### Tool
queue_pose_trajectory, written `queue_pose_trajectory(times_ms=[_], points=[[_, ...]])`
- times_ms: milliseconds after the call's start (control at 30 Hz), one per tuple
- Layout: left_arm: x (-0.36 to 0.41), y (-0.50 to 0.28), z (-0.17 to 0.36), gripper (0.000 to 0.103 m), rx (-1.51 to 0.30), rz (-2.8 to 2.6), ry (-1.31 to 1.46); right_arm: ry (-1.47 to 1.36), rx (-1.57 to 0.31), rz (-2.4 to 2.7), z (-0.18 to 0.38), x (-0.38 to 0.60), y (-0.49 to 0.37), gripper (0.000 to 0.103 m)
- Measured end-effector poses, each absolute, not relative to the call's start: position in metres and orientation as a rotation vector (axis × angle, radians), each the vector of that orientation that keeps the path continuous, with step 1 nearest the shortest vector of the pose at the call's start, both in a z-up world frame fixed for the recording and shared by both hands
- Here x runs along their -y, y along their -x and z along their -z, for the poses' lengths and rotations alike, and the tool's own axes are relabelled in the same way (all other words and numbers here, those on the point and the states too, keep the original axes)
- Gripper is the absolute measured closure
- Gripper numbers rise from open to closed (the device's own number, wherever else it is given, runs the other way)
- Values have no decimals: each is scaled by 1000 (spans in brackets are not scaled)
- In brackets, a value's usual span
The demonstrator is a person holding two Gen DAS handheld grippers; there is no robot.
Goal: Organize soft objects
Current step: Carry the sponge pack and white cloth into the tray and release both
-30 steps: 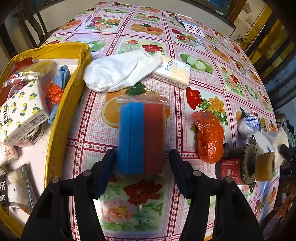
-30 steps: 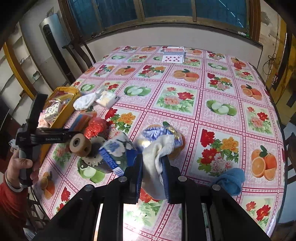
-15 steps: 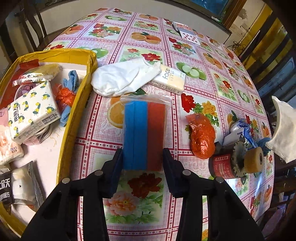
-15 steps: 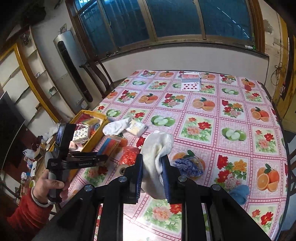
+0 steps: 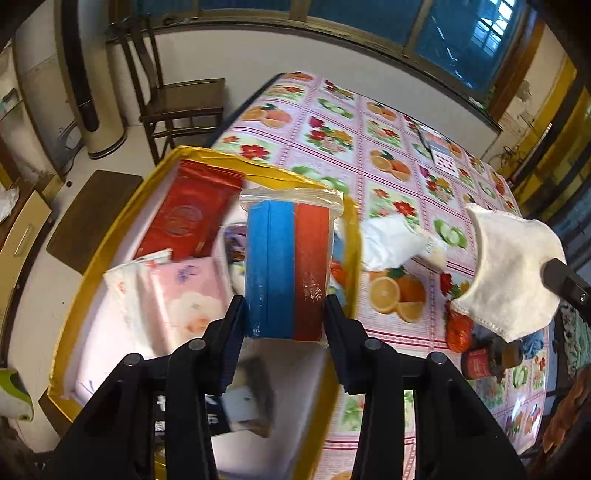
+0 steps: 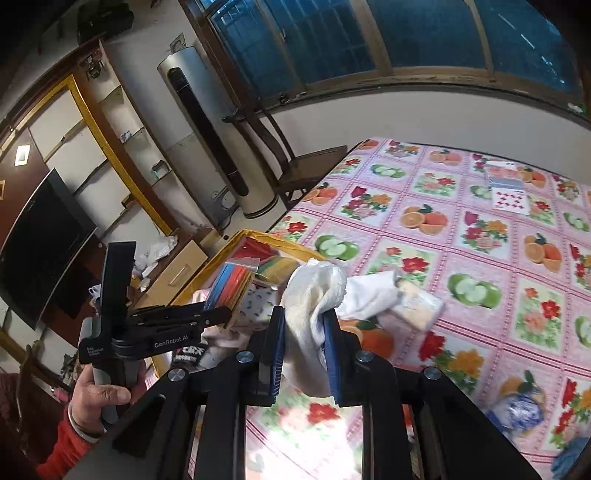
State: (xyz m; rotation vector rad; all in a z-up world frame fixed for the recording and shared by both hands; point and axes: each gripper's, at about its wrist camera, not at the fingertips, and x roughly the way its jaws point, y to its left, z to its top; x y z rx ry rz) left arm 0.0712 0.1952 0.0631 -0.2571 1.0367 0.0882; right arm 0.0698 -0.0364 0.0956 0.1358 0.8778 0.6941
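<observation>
White walls, blue-paned windows [image 6: 443, 33], wooden chair [image 5: 181, 103], dark television [image 6: 40, 240]

a home: floral tablecloth [image 6: 461, 258], wooden chair [image 5: 181, 107], television [image 6: 40, 243].

one yellow box [image 5: 207, 157], one bagged sponge pack [image 5: 288, 266], two white cloths [image 5: 511, 273] [image 5: 391, 242], one red pouch [image 5: 188, 214], two chairs [image 5: 177, 99] [image 6: 295, 162], one card deck [image 6: 508, 190]
</observation>
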Motion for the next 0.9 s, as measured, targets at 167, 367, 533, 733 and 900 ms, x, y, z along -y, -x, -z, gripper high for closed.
queue_pose_trajectory(times_ms=[167, 367, 533, 733, 900], points=[[-238, -72, -42, 63, -1069, -177, 272, -166, -935, -713, -63, -37, -109, 83], [-254, -71, -32, 62, -1076, -189, 272, -199, -1021, -707, -18, -104, -143, 78], [-262, -67, -34, 48, -1054, -213, 297, -356, -1169, -735, 32, -112, -156, 55], [-270, -51, -48, 30, -983, -233, 332, -342, -1032, -741, -1, -78, -131, 30], [-261, -40, -59, 29, -952, -187, 375, -312, -933, -752, -41, -39, -96, 27]])
